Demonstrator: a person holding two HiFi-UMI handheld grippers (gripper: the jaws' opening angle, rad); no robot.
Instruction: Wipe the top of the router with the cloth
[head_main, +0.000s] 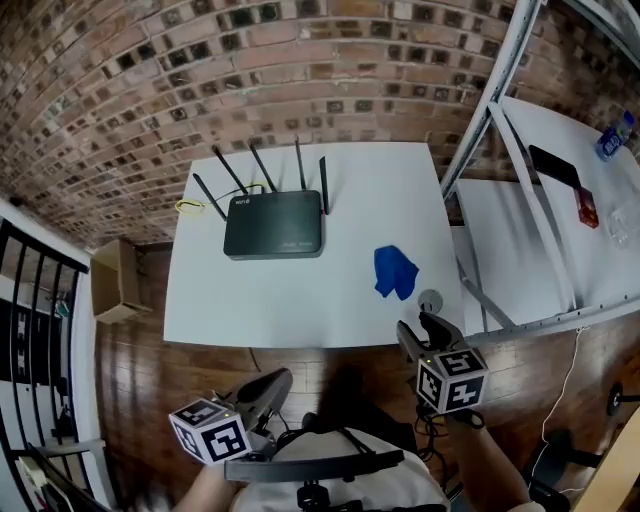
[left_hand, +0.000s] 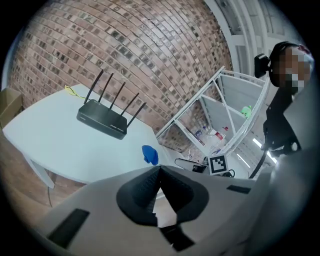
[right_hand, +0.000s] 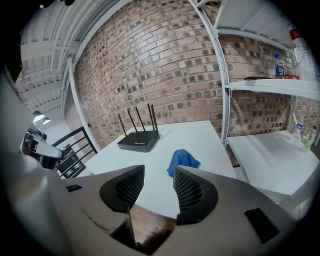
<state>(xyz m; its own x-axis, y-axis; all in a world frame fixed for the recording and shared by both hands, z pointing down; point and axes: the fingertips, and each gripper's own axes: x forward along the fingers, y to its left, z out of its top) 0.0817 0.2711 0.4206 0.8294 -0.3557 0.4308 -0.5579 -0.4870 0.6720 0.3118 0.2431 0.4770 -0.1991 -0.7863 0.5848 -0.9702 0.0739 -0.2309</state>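
Head view: right tool (head_main: 422, 333) is held open and empty short of the blue cloth (head_main: 395, 272), seemingly for pickup; left tool (head_main: 272, 385) is held closed, empty.

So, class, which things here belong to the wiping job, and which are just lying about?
Job:
router
cloth

Lying about:
box
bottle

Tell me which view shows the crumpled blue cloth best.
Head view: the crumpled blue cloth lies whole and unobstructed on the white table. Right gripper view sees the cloth obliquely; left gripper view shows it small and distant.
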